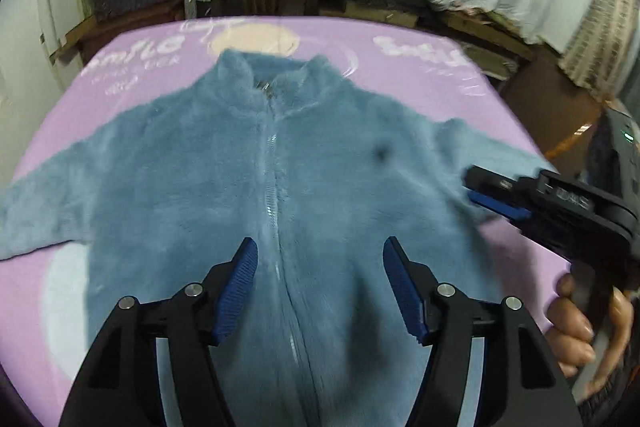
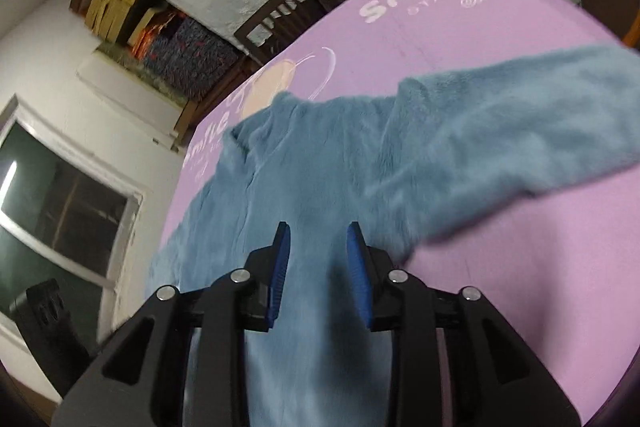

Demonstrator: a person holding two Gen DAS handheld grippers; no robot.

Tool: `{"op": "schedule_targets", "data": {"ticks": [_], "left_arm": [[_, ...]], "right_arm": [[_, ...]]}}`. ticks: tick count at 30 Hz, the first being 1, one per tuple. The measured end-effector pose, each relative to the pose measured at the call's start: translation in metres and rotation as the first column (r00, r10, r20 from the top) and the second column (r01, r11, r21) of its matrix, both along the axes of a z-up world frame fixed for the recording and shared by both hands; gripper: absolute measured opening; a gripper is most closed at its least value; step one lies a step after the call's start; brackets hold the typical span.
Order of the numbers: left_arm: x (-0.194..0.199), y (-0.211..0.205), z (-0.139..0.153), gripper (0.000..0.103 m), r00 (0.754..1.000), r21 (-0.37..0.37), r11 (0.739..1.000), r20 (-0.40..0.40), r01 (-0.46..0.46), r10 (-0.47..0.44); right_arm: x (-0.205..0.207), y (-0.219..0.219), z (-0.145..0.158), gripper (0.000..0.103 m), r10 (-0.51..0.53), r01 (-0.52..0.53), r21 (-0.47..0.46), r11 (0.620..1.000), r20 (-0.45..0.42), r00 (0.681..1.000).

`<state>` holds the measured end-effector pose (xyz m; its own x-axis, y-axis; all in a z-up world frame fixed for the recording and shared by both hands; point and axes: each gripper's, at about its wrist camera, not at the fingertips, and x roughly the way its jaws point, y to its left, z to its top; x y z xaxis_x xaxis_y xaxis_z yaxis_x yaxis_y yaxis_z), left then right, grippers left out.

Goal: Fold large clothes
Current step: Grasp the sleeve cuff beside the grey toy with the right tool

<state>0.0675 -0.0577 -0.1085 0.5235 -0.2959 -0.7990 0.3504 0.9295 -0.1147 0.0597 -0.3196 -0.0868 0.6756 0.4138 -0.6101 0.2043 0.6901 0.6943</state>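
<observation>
I am holding my left gripper (image 1: pixel 318 283) over the lower front of the blue fleece jacket (image 1: pixel 224 187), its blue pads spread wide apart with the zipper (image 1: pixel 271 187) running ahead between them. The jacket is lying face up and spread flat on the purple surface (image 1: pixel 420 67), collar at the far end from me. My right gripper (image 2: pixel 318 267) is hovering over the jacket's body, pads apart with nothing between them; the sleeve (image 2: pixel 520 123) is stretching away ahead and to its right. My right hand (image 1: pixel 580 327) is gripping that tool's handle.
</observation>
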Motion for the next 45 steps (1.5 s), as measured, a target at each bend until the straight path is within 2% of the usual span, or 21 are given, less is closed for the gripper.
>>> {"op": "schedule_targets", "data": {"ticks": [3,4,5,6,7,8,9,10,13,15,18,23,26,28,29,33,34,37,40,43,45], "left_arm": [[0.016,0.007,-0.031,0.066,0.999,0.04,0.998,-0.026,-0.041,0.042],[0.013,0.006,-0.031,0.067,0.999,0.054,0.998,0.017,-0.04,0.04],[0.013,0.004,-0.031,0.068,0.999,0.077,0.996,0.022,-0.035,0.034],[0.011,0.002,-0.032,0.07,0.999,0.087,0.996,0.028,-0.019,0.017],[0.011,0.003,-0.034,0.079,0.999,0.089,0.996,0.034,-0.022,0.02],[0.013,0.005,-0.038,0.084,0.999,0.101,0.994,0.03,-0.044,0.041],[0.016,0.006,-0.038,0.084,0.999,0.098,0.994,0.024,-0.05,0.047],[0.018,0.009,-0.038,0.084,0.998,0.078,0.995,0.016,-0.055,0.054],[0.021,0.021,-0.029,0.084,0.993,0.056,0.992,0.033,-0.111,0.109],[0.022,0.028,-0.024,0.084,0.987,0.066,0.986,0.06,-0.153,0.149],[0.024,0.042,-0.019,0.084,0.978,0.052,0.979,0.066,-0.199,0.196],[0.037,0.05,-0.031,0.084,0.973,0.072,0.971,-0.008,-0.229,0.23],[0.037,0.048,-0.032,0.086,0.973,0.077,0.971,-0.003,-0.228,0.229],[0.038,0.044,-0.034,0.089,0.974,0.092,0.97,0.002,-0.224,0.225],[0.037,0.045,-0.034,0.09,0.975,0.096,0.97,0.004,-0.223,0.224],[0.036,0.05,-0.034,0.09,0.973,0.087,0.97,0.001,-0.228,0.229],[0.035,0.053,-0.032,0.09,0.972,0.083,0.969,-0.003,-0.233,0.234],[0.036,0.065,-0.015,0.09,0.971,0.038,0.97,-0.011,-0.24,0.24],[0.038,0.068,0.0,0.09,0.975,0.044,0.974,0.016,-0.222,0.222],[0.045,0.069,-0.01,0.09,0.974,0.111,0.967,0.039,-0.227,0.224],[0.051,0.075,-0.028,0.09,0.971,0.105,0.966,-0.004,-0.237,0.239]], "right_arm": [[0.009,-0.015,-0.023,0.026,-0.041,0.039,-0.043,0.998,-0.063,0.997],[0.006,-0.022,-0.027,0.022,-0.06,0.055,-0.06,0.997,-0.076,0.995],[0.002,-0.036,-0.029,0.013,-0.095,0.091,-0.047,0.995,-0.082,0.992],[-0.005,-0.052,-0.028,0.013,-0.168,0.162,-0.059,0.985,-0.099,0.981],[-0.014,-0.068,-0.025,0.013,-0.251,0.244,-0.079,0.967,-0.099,0.963],[-0.027,-0.087,-0.02,0.014,-0.348,0.336,-0.119,0.934,-0.101,0.932],[-0.038,-0.1,-0.015,0.025,-0.41,0.394,-0.146,0.907,-0.105,0.906],[-0.05,-0.111,-0.011,0.029,-0.461,0.445,-0.149,0.883,-0.099,0.882],[-0.085,-0.135,0.002,0.034,-0.544,0.535,-0.119,0.837,-0.069,0.836],[-0.095,-0.138,0.001,0.038,-0.574,0.563,-0.121,0.817,-0.086,0.814],[-0.097,-0.136,-0.008,0.038,-0.584,0.575,-0.109,0.811,-0.127,0.801],[-0.103,-0.147,-0.029,0.037,-0.608,0.611,-0.046,0.79,-0.185,0.772],[-0.106,-0.168,-0.036,0.036,-0.626,0.636,0.032,0.771,-0.146,0.766],[-0.102,-0.174,-0.04,0.036,-0.617,0.626,0.069,0.776,-0.116,0.778],[-0.1,-0.177,-0.043,0.03,-0.618,0.626,0.094,0.774,-0.104,0.78],[-0.099,-0.182,-0.044,0.017,-0.642,0.646,0.097,0.757,-0.07,0.763],[-0.098,-0.187,-0.043,0.008,-0.653,0.656,0.109,0.747,-0.061,0.755],[-0.111,-0.192,-0.033,0.006,-0.673,0.667,0.152,0.73,-0.012,0.739],[-0.118,-0.187,-0.017,0.006,-0.687,0.68,0.114,0.724,0.032,0.726],[-0.119,-0.187,-0.023,0.006,-0.706,0.706,0.077,0.704,-0.041,0.707],[-0.12,-0.19,-0.036,0.006,-0.711,0.718,0.092,0.69,-0.099,0.696]]}}
